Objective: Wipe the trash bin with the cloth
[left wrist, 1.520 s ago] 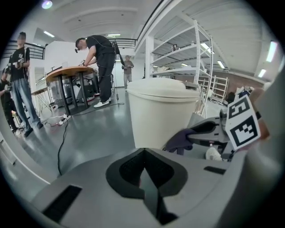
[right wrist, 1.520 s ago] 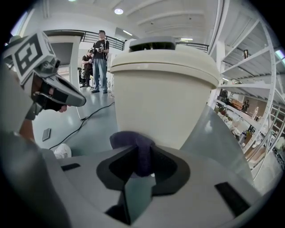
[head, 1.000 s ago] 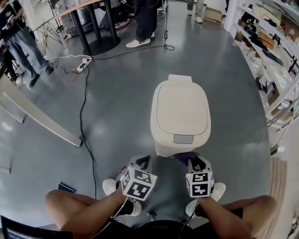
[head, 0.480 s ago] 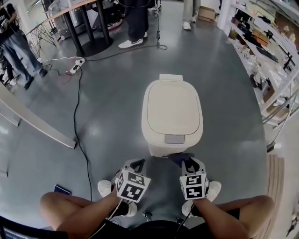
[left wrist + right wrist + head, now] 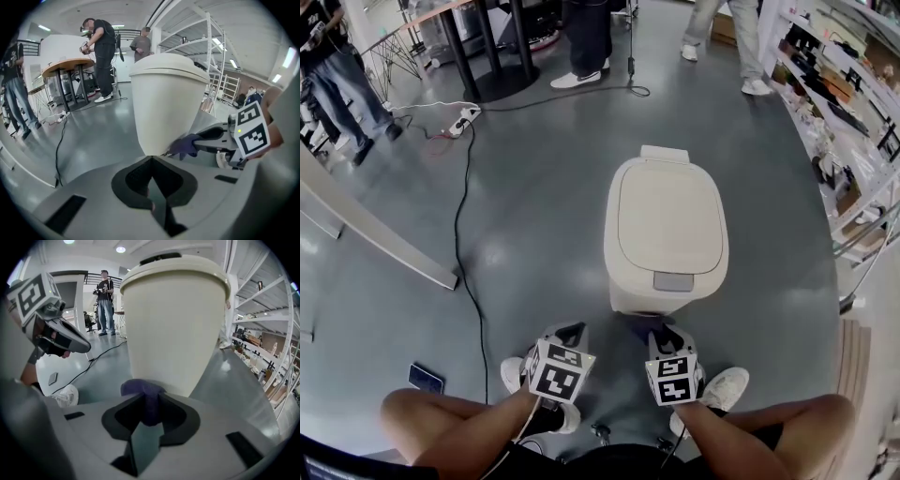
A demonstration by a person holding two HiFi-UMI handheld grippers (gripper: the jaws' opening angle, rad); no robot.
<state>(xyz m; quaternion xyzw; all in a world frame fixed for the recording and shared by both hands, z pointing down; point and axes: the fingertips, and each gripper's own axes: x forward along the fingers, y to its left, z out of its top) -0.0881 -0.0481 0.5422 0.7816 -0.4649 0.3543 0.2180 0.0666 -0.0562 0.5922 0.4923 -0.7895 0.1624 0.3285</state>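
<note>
bin (image 5: pixel 666 234): cream, lid down, on the floor | right gripper (image 5: pixel 146 401): jaws clamped on purple cloth (image 5: pixel 140 389), cloth up against bin's lower front | left gripper (image 5: pixel 152 158): jaws together, nothing in them, near bin base

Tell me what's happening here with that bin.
A person holds a gripper in each hand, low in front of a cream trash bin whose lid is closed. The right gripper is shut on a purple cloth, which sits against the bin's lower front wall, so wiping looks under way there. The left gripper is shut and empty, hanging beside it near the bin's base.
</note>
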